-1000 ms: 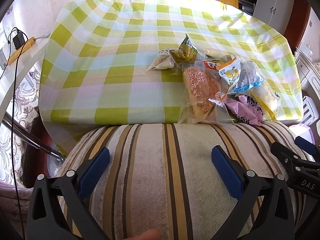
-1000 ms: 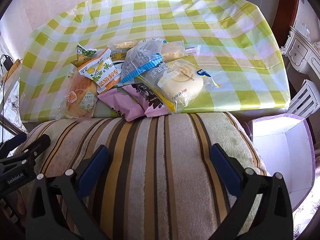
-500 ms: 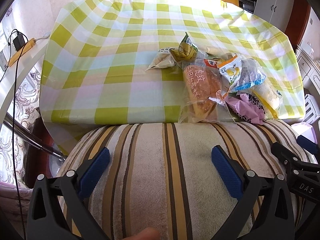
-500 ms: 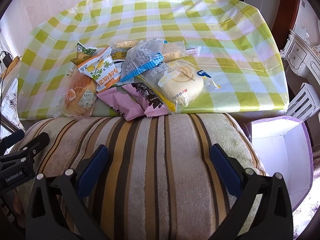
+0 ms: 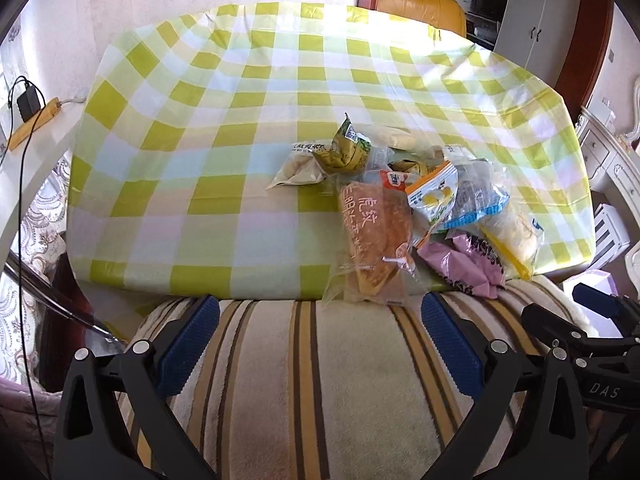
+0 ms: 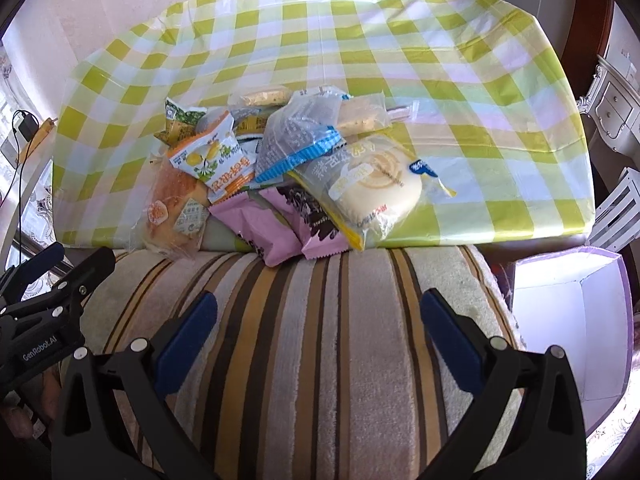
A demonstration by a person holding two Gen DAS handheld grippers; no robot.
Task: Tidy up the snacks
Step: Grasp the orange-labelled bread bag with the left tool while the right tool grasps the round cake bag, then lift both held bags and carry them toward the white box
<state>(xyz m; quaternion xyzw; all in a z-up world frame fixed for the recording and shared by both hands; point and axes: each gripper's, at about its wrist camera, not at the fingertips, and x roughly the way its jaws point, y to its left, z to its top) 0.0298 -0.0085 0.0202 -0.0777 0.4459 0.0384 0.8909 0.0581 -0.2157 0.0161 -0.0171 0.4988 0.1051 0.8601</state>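
Snack packets heaped at the near edge of the checked tabletop; left tool and right tool both spread wide, empty, above a striped cushion.

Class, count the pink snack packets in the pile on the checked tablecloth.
2, side by side at the pile's near edge: left pink packet, right pink packet tucked under the round bun pack. Others may be buried.
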